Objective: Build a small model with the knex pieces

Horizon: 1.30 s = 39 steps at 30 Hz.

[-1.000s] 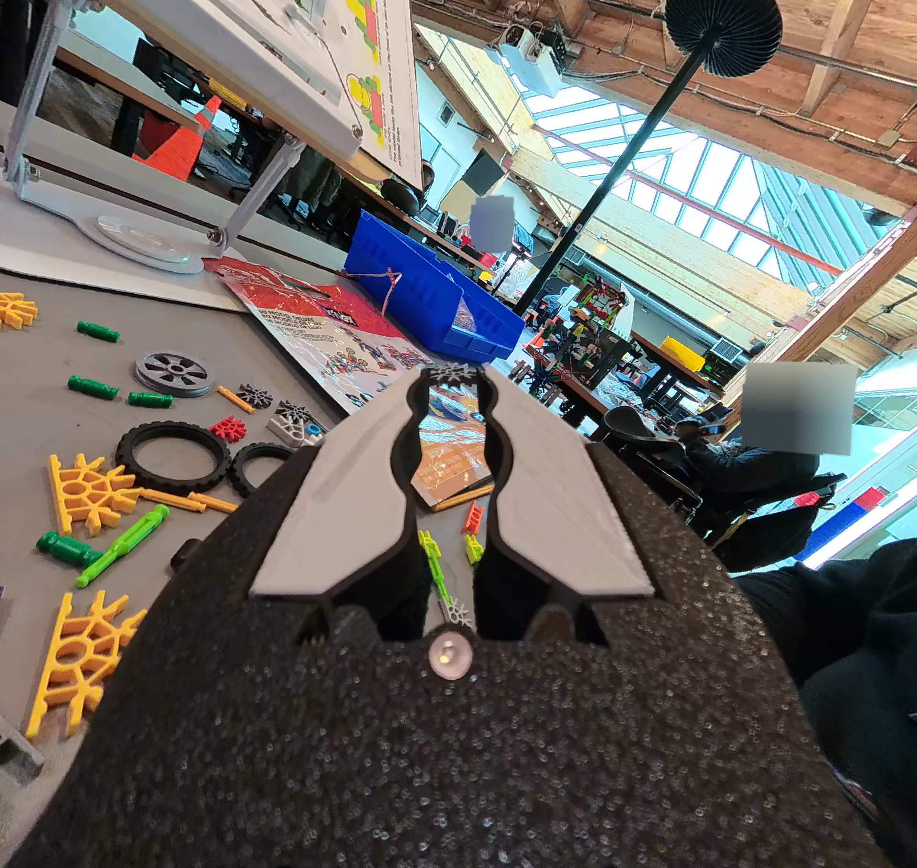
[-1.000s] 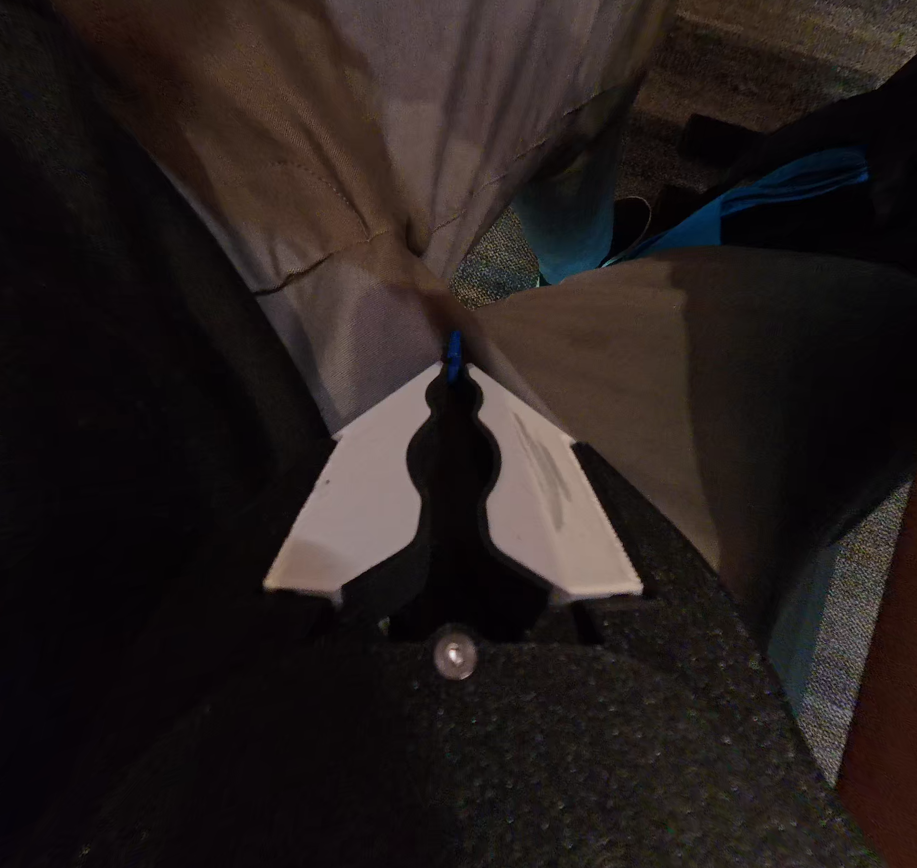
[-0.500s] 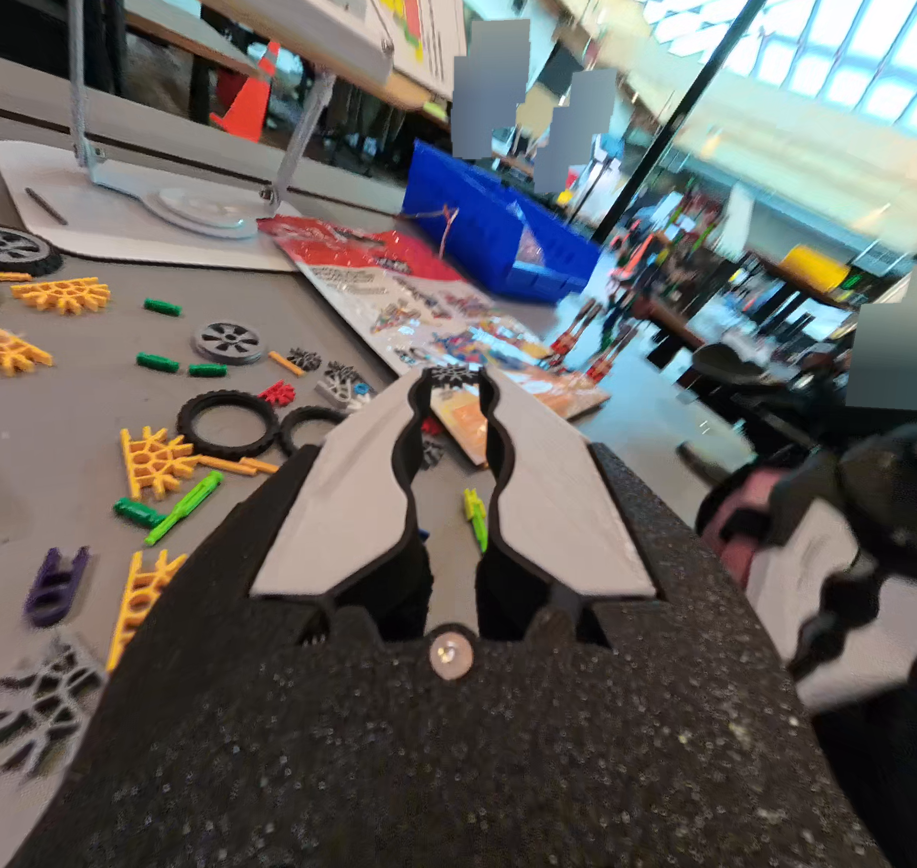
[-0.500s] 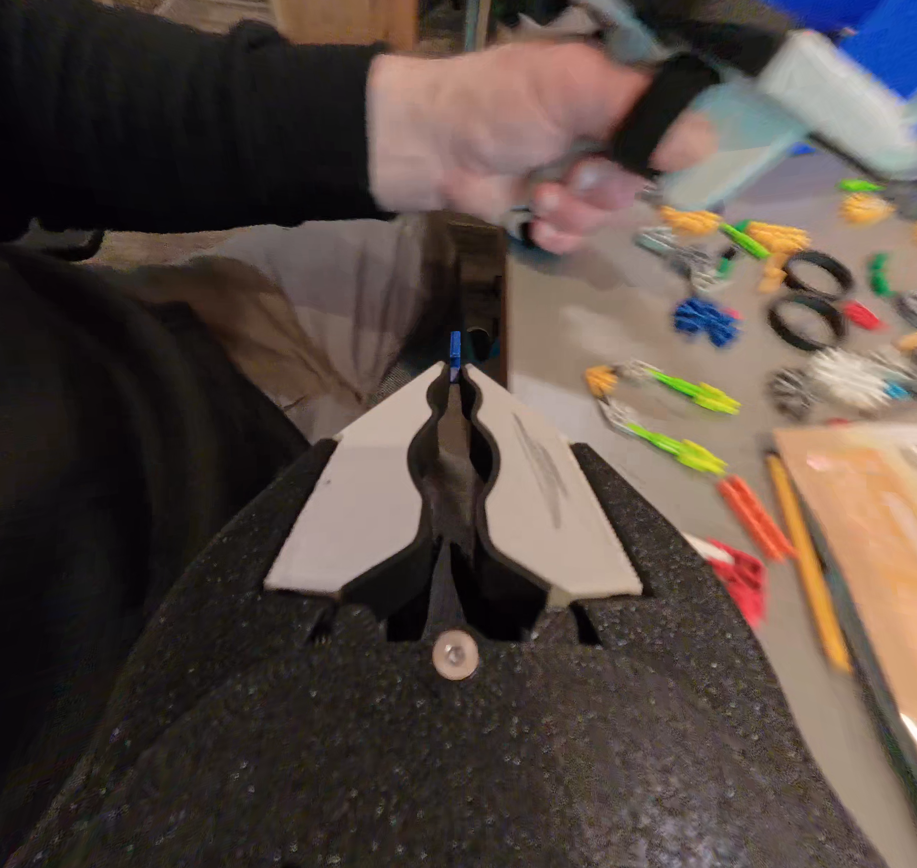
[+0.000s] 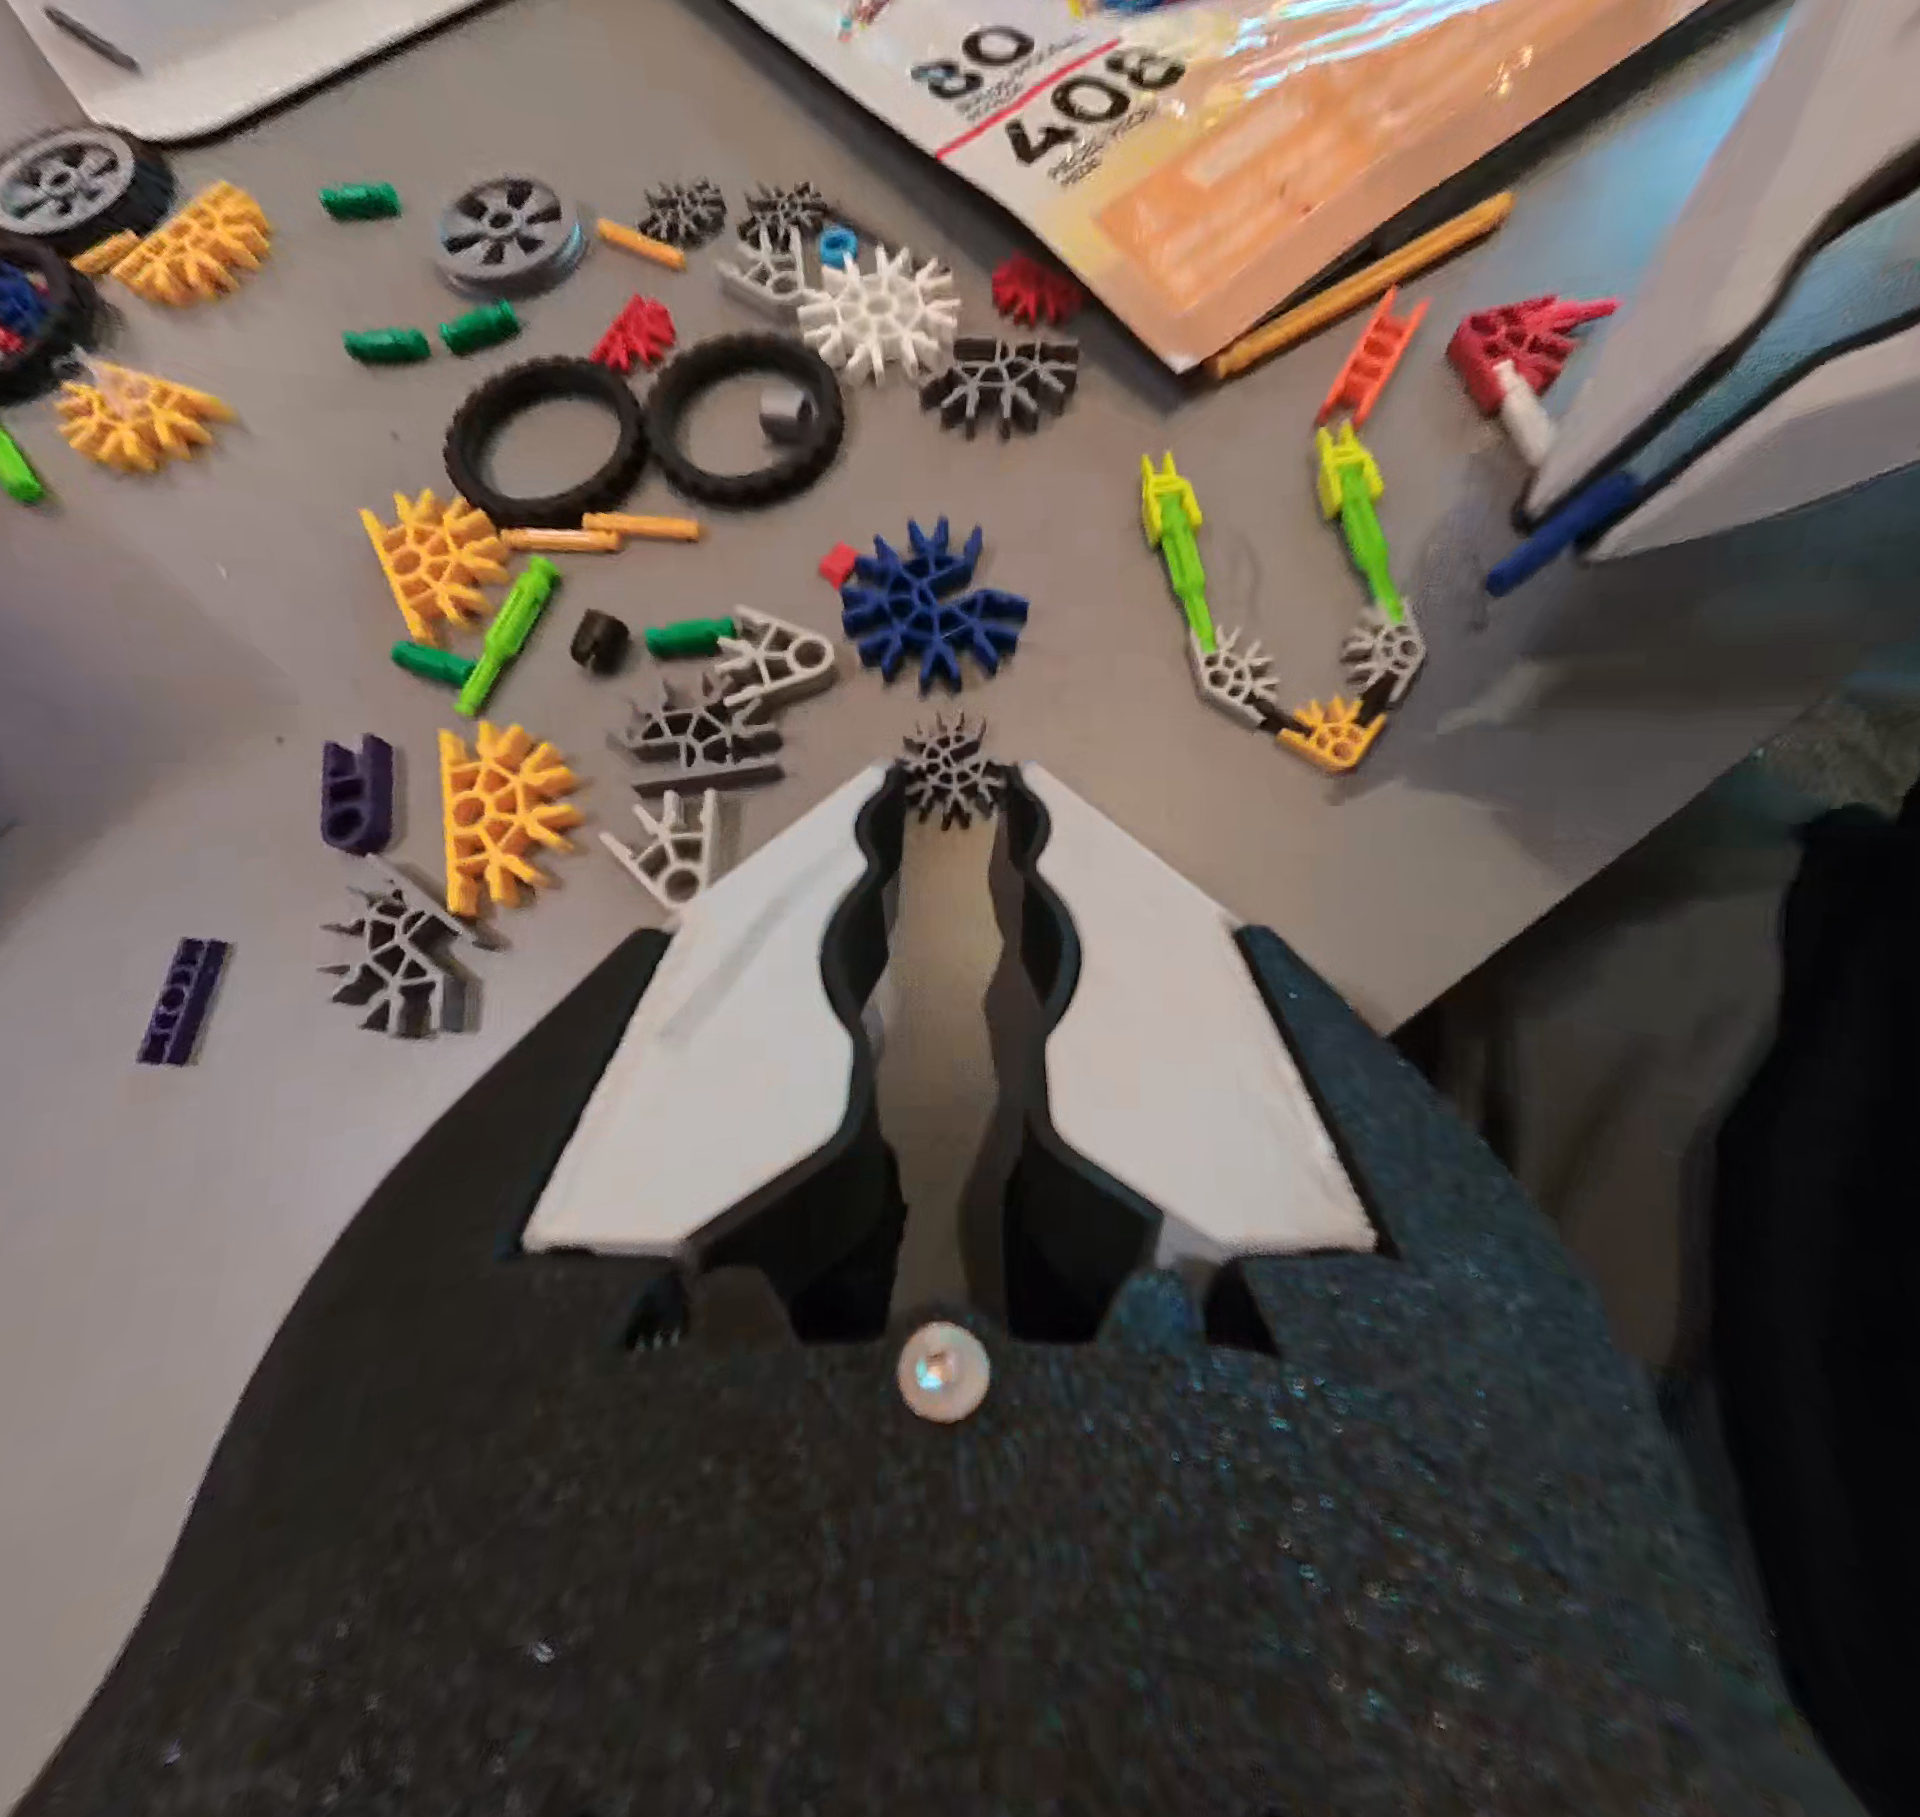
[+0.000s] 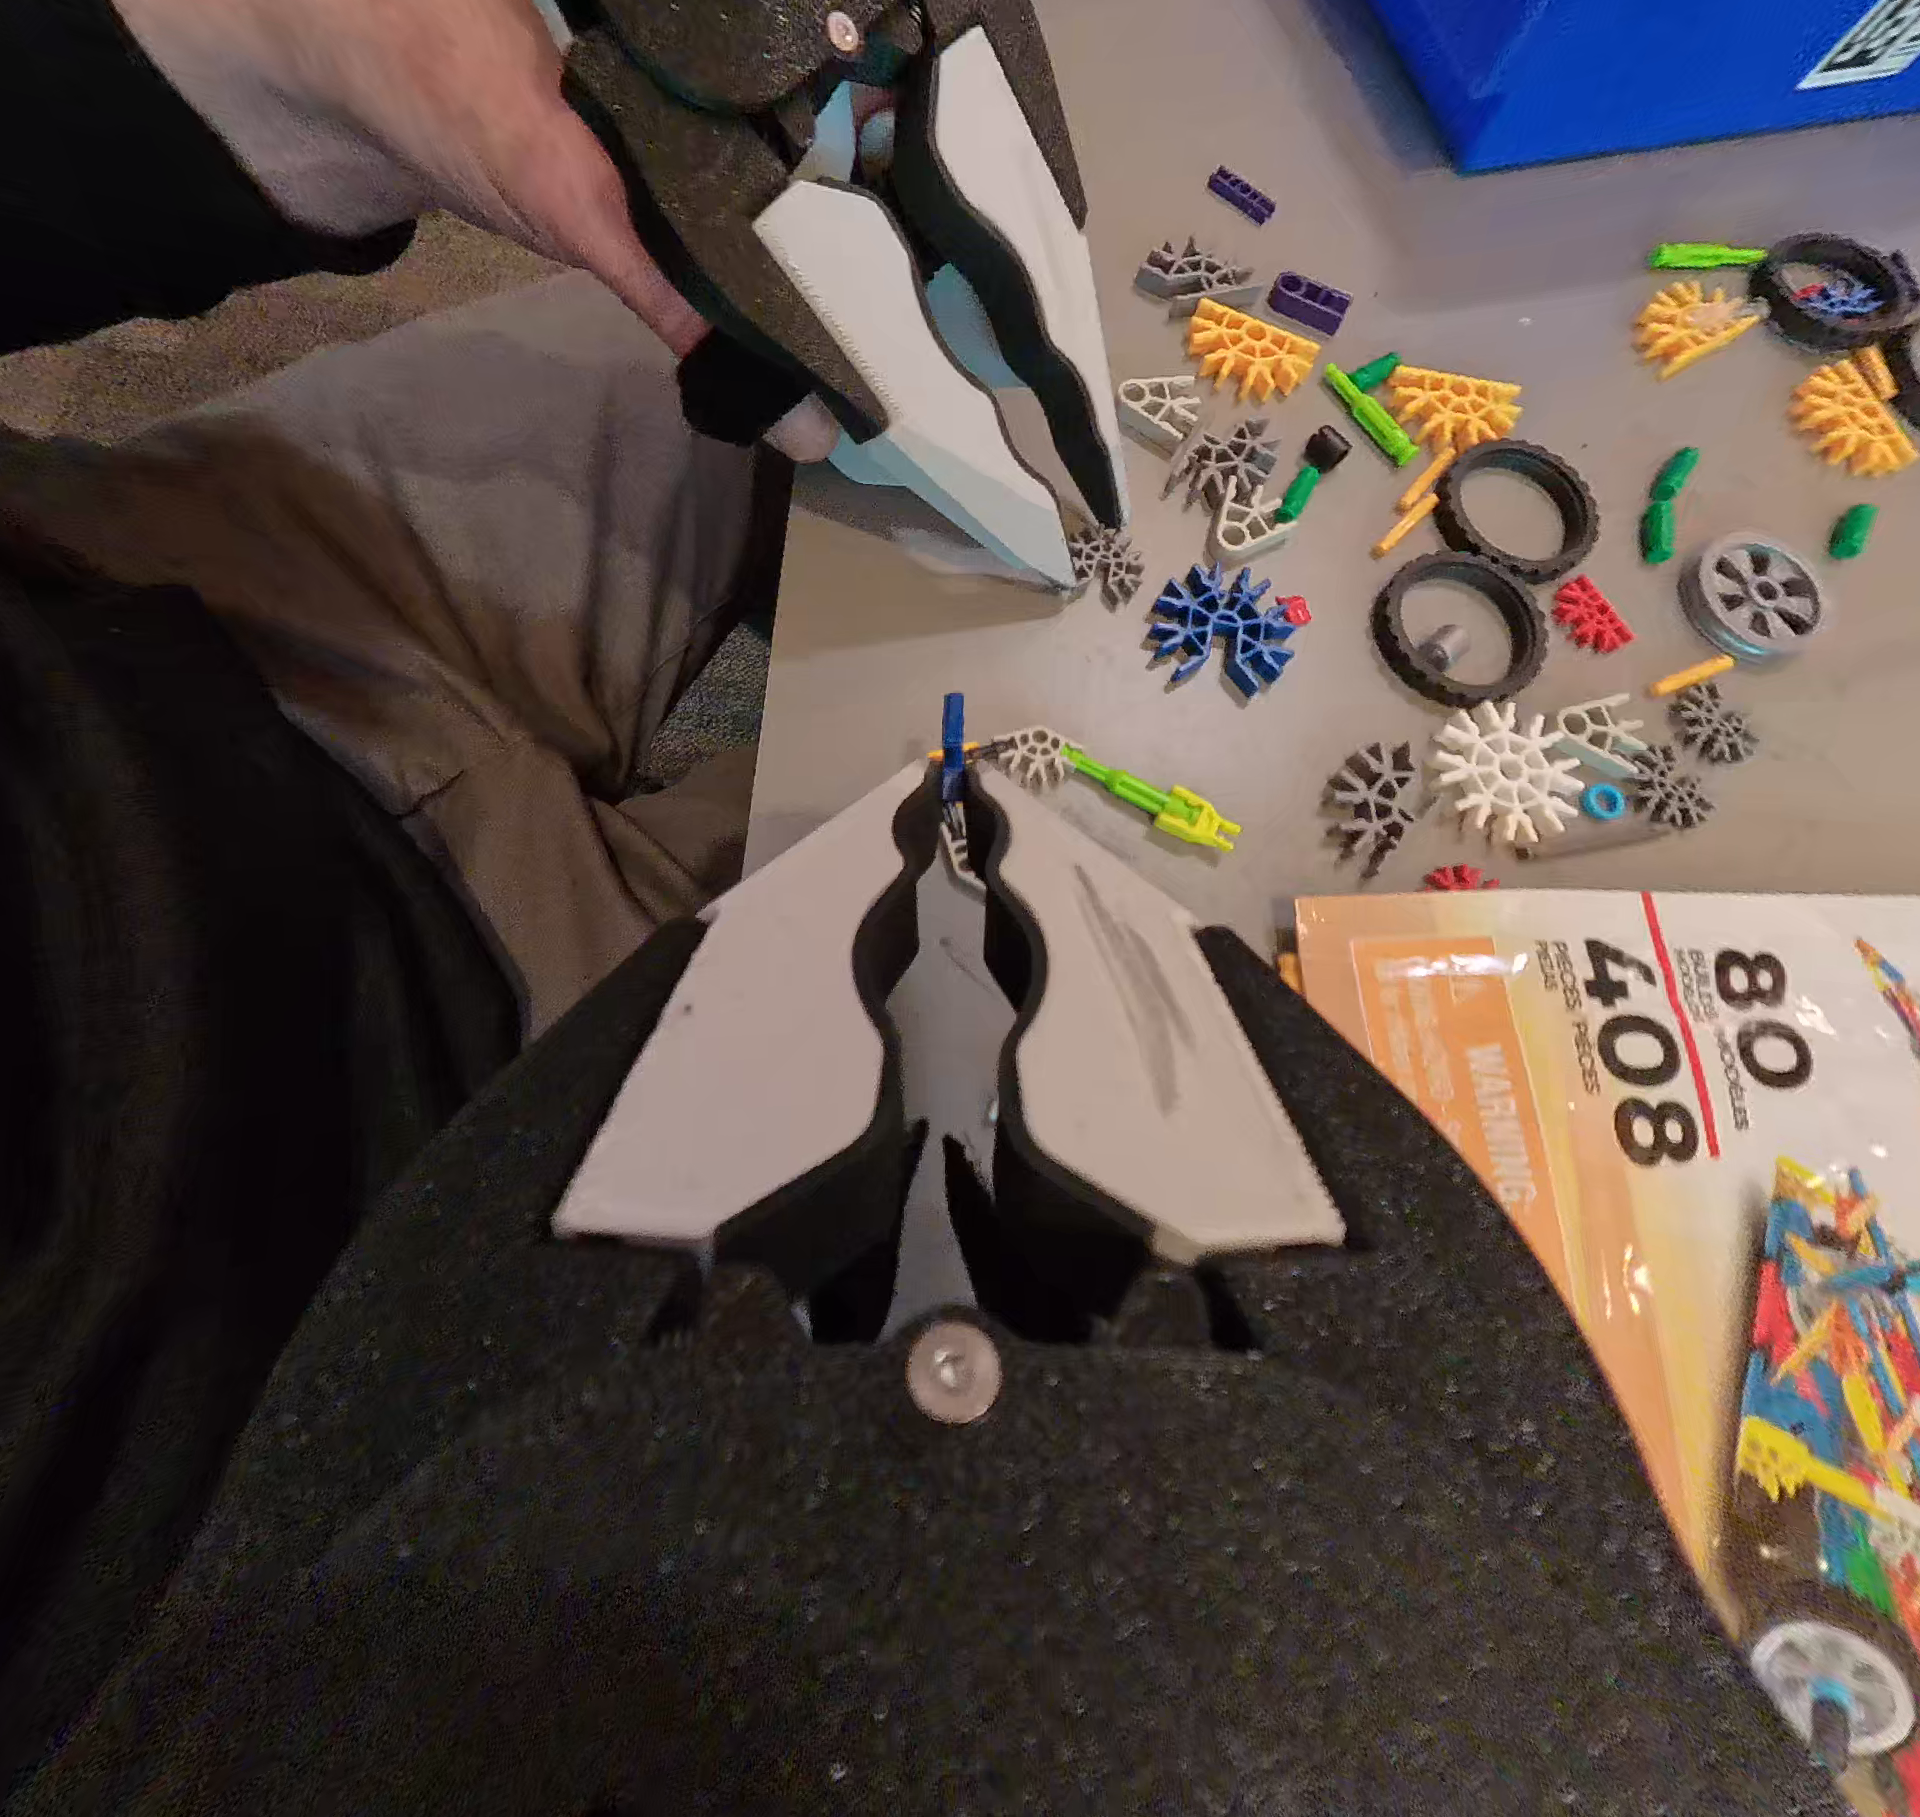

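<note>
I am pinching a grey snowflake connector [image 5: 948, 770] in my left gripper [image 5: 951, 780], just short of the blue connector [image 5: 930, 609]; my right gripper [image 6: 954, 780] is clamping a blue rod [image 6: 952, 741].

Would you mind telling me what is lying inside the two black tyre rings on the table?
One black tyre encloses a small grey cylindrical spacer; the neighbouring tyre shows only bare grey table inside. Nothing there is covered.

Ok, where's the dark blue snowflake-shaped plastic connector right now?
The dark blue snowflake-shaped plastic connector lies flat on the grey table, just ahead of the left gripper, a small red cube at its edge.
</note>
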Motion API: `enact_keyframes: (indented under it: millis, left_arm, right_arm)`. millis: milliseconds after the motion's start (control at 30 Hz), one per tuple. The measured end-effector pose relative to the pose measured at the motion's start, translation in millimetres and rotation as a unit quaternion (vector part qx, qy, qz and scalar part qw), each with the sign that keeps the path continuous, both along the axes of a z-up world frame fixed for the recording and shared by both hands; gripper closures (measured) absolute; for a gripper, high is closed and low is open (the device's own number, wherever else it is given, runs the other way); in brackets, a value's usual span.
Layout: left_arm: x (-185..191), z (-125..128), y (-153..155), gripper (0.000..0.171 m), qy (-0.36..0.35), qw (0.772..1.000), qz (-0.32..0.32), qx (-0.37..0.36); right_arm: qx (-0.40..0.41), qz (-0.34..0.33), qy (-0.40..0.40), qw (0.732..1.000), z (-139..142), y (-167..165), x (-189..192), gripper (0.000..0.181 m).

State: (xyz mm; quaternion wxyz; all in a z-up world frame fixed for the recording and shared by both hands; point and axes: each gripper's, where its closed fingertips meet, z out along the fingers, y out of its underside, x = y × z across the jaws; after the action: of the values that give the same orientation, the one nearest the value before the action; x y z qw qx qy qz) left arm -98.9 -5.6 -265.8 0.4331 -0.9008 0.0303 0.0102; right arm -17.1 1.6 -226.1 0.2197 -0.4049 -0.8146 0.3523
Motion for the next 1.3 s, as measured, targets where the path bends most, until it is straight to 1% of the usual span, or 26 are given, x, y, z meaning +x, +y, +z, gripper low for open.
enact_keyframes:
  millis: [67, 133, 167, 233, 267, 333, 367, 400, 433, 500, 600, 700, 767, 867, 900, 933, 1000, 1033, 1067, 1133, 1167, 1200, 1267, 1300]
  left_arm:
    - [0, 0, -4, 0.153, -0.001, 1.000, 0.006, 0.002]
    - [-4, 5, -6, 0.149, 0.012, 1.000, 0.016, 0.020]
    - [-3, 8, -8, 0.143, 0.012, 0.999, 0.015, 0.027]
    - [2, 17, -9, 0.137, 0.022, 0.998, -0.005, 0.050]
    - [8, 22, -9, 0.137, 0.028, 0.997, -0.024, 0.062]
    - [15, 31, -11, 0.140, 0.047, 0.995, -0.050, 0.079]
    - [23, 37, -11, 0.142, 0.047, 0.992, -0.075, 0.095]
    - [28, 41, -11, 0.143, 0.044, 0.990, -0.087, 0.100]
    - [30, 45, -10, 0.148, 0.048, 0.989, -0.093, 0.105]
    - [44, 48, -9, 0.154, 0.040, 0.985, -0.126, 0.106]
    - [43, 44, -5, 0.163, 0.064, 0.985, -0.130, 0.091]
    - [48, 45, -3, 0.169, 0.045, 0.984, -0.142, 0.097]
    - [48, 46, -2, 0.169, 0.040, 0.984, -0.140, 0.104]
    - [46, 52, -2, 0.170, 0.013, 0.983, -0.131, 0.129]
    - [44, 56, -2, 0.170, -0.006, 0.982, -0.124, 0.143]
    - [41, 62, -1, 0.170, -0.029, 0.980, -0.112, 0.164]
    - [34, 79, -3, 0.170, -0.105, 0.965, -0.084, 0.225]
    - [29, 90, -5, 0.171, -0.154, 0.951, -0.068, 0.260]
    - [24, 100, -7, 0.171, -0.204, 0.933, -0.055, 0.293]
    - [18, 117, -13, 0.171, -0.289, 0.890, -0.048, 0.350]
    - [15, 123, -16, 0.171, -0.317, 0.871, -0.042, 0.373]
    - [13, 126, -17, 0.171, -0.337, 0.858, -0.039, 0.387]
    - [15, 130, -18, 0.171, -0.364, 0.839, -0.044, 0.402]
    - [18, 131, -17, 0.171, -0.378, 0.831, -0.049, 0.405]
  right_arm:
    - [0.006, 0.011, -0.012, 1.000, -2, -2, -7, 0.179]
    - [0.015, 0.019, -0.018, 1.000, -2, -4, -15, 0.179]
    - [0.019, 0.024, -0.025, 0.999, -3, -5, -18, 0.179]
    - [0.017, 0.036, -0.044, 0.998, -6, -7, -24, 0.179]
    - [0.016, 0.042, -0.053, 0.998, -6, -8, -26, 0.179]
    - [0.020, 0.056, -0.069, 0.996, -7, -6, -31, 0.179]
    - [0.023, 0.068, -0.080, 0.994, -8, -7, -31, 0.179]
    - [0.030, 0.076, -0.086, 0.993, -7, -7, -31, 0.179]
    - [0.042, 0.083, -0.091, 0.991, -7, -6, -32, 0.179]
    - [0.065, 0.096, -0.101, 0.988, -7, -7, -33, 0.179]
    - [0.089, 0.117, -0.108, 0.983, -4, -10, -33, 0.179]
    - [0.111, 0.128, -0.115, 0.979, -2, -11, -34, 0.179]
    - [0.124, 0.134, -0.114, 0.976, 0, -10, -35, 0.179]
    - [0.121, 0.135, -0.107, 0.978, 7, -10, -38, 0.179]
    - [0.115, 0.130, -0.097, 0.980, 11, -9, -41, 0.177]
    - [0.103, 0.115, -0.080, 0.985, 17, -8, -46, 0.172]
    - [0.043, 0.084, -0.045, 0.995, 33, -8, -53, 0.166]
    - [0.005, 0.068, -0.017, 0.998, 44, -9, -57, 0.162]
    - [-0.034, 0.052, 0.008, 0.998, 53, -9, -59, 0.162]
    - [-0.100, 0.040, 0.040, 0.993, 63, -11, -58, 0.165]
    - [-0.130, 0.029, 0.056, 0.990, 66, -12, -59, 0.168]
    - [-0.163, 0.031, 0.061, 0.984, 68, -17, -58, 0.170]
    - [-0.214, 0.019, 0.088, 0.973, 76, -20, -59, 0.170]
    - [-0.232, 0.021, 0.086, 0.969, 76, -23, -58, 0.170]
